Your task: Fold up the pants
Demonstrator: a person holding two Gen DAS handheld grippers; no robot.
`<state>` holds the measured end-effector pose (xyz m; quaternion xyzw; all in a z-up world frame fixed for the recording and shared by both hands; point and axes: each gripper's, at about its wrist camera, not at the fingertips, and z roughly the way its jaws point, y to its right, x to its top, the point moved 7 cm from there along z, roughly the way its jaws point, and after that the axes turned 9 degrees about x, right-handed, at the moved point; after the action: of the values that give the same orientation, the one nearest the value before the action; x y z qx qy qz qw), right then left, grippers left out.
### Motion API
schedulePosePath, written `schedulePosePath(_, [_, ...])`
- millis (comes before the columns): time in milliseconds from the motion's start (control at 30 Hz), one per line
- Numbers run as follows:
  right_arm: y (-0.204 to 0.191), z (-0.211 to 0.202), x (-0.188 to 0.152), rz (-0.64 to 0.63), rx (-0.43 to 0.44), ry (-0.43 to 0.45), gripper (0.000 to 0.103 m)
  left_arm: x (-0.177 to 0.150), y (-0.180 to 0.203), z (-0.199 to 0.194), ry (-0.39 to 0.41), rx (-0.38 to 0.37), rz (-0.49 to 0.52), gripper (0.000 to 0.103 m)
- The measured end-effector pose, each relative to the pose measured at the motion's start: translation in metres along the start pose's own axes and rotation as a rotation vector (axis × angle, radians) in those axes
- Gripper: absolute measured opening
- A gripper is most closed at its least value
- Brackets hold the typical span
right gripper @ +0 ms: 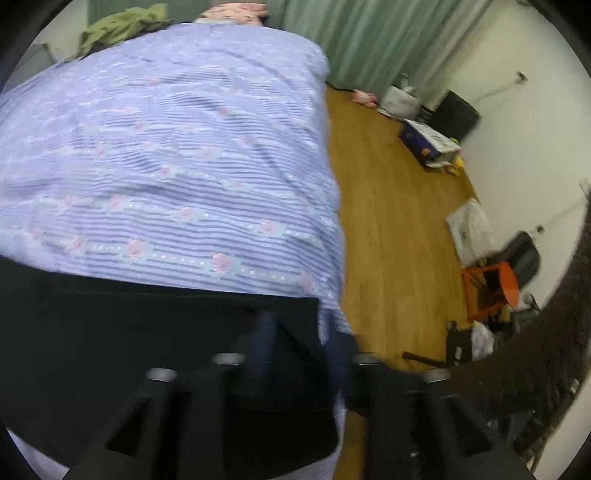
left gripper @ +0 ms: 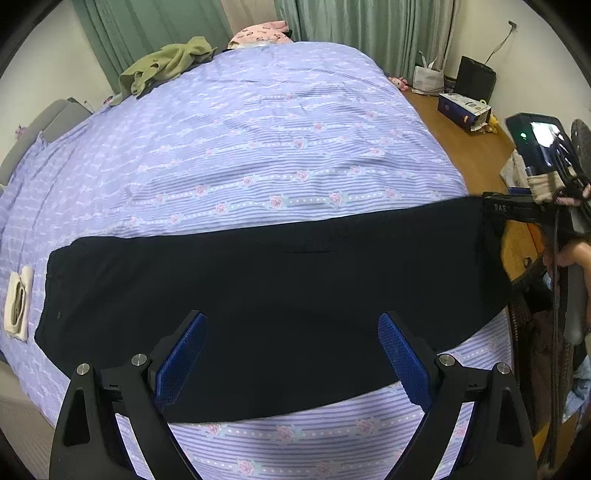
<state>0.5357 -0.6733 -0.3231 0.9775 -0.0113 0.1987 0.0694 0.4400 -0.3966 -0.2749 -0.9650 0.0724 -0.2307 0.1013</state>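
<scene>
Dark navy pants lie as one long band across the lilac striped bed cover. My left gripper hovers over the band's near edge, open, blue pads wide apart with nothing pinched. The right gripper is at the pants' right end by the bed's edge. In the blurred right wrist view, the right gripper has its fingers apart over that end of the pants. One finger is over the cloth and the other is past its edge, over the bed's side. I see no cloth pinched.
An olive garment and a pink one lie at the bed's far end, and a folded pale item lies at its left. The wooden floor to the right holds a blue box, bags and an orange stool.
</scene>
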Motion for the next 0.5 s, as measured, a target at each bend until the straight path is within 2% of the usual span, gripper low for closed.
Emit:
schedulePosePath(33, [0.004,-0.009,-0.002,0.017,-0.011,0.031,0.067,0.001,-0.002,-0.004,0.005,-0.01,-0.013,0.095])
schedulePosePath(67, [0.005,-0.016,-0.004,0.029,-0.002,0.051,0.069,0.001,-0.004,-0.007,0.01,-0.013,-0.02,0.095])
schedulePosePath(267, [-0.002,-0.077,-0.033,0.058,0.074,0.109,0.069,0.001,-0.019,-0.038,0.059,-0.027,-0.036,0.095])
schedulePosePath(333, [-0.008,-0.097,-0.045,0.068,0.125,0.121,0.069,-0.004,-0.027,-0.047,0.07,-0.028,-0.041,0.095])
schedulePosePath(500, [-0.038,-0.158,-0.073,0.043,0.209,0.168,0.069,-0.022,-0.057,-0.077,0.087,-0.04,-0.066,0.095])
